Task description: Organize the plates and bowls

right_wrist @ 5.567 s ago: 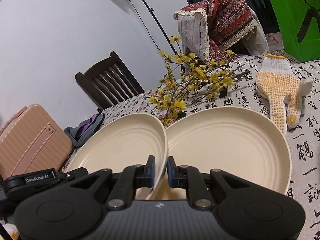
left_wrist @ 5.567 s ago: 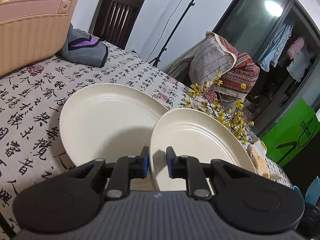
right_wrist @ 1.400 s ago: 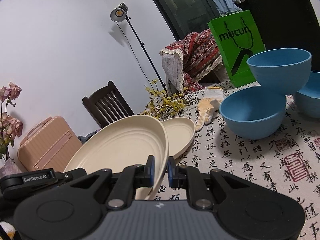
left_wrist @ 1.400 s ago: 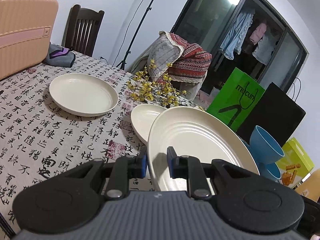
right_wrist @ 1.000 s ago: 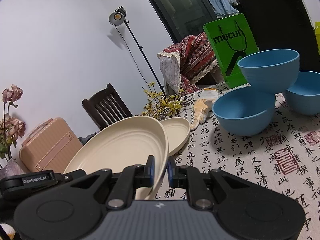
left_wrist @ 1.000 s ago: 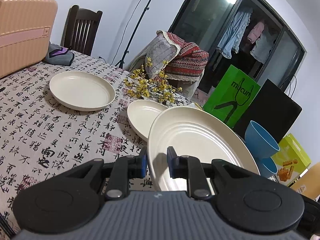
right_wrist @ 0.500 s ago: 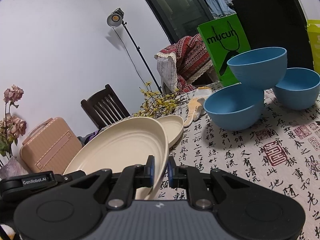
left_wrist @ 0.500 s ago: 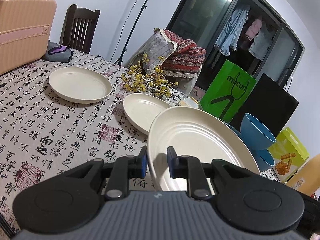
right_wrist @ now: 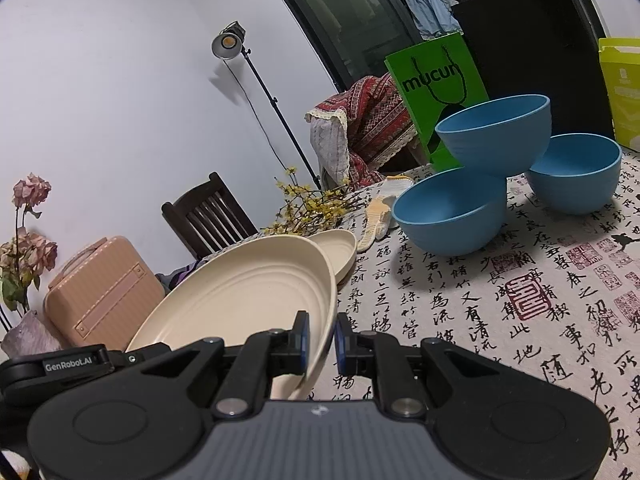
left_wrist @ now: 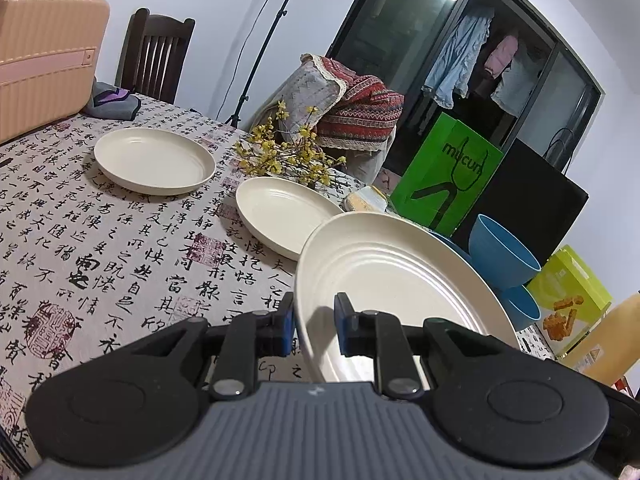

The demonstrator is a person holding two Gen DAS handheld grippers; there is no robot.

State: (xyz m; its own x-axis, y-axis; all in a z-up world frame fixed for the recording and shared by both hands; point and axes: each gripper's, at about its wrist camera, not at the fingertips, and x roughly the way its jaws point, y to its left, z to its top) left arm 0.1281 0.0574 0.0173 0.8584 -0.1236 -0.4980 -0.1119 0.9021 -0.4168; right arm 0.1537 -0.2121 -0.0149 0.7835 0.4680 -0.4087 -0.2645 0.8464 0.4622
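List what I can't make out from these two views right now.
- Held plate: near rim hidden behind the left gripper body, left view.
- Bottom blue bowl: mostly hidden by the plate and upper bowl, left view.
- Yellow box: cut off by the edge, right view.

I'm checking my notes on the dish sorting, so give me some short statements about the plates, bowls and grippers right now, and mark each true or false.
1. The left gripper and the right gripper both clamp the rim of one cream plate. True.
2. Two more cream plates lie flat on the tablecloth. True.
3. The three blue bowls stand apart. False: the top blue bowl rests on the two lower ones.
4. The held plate lies flat on the table. False: it is tilted, off the cloth.
5. The green bag is behind the bowls. True.
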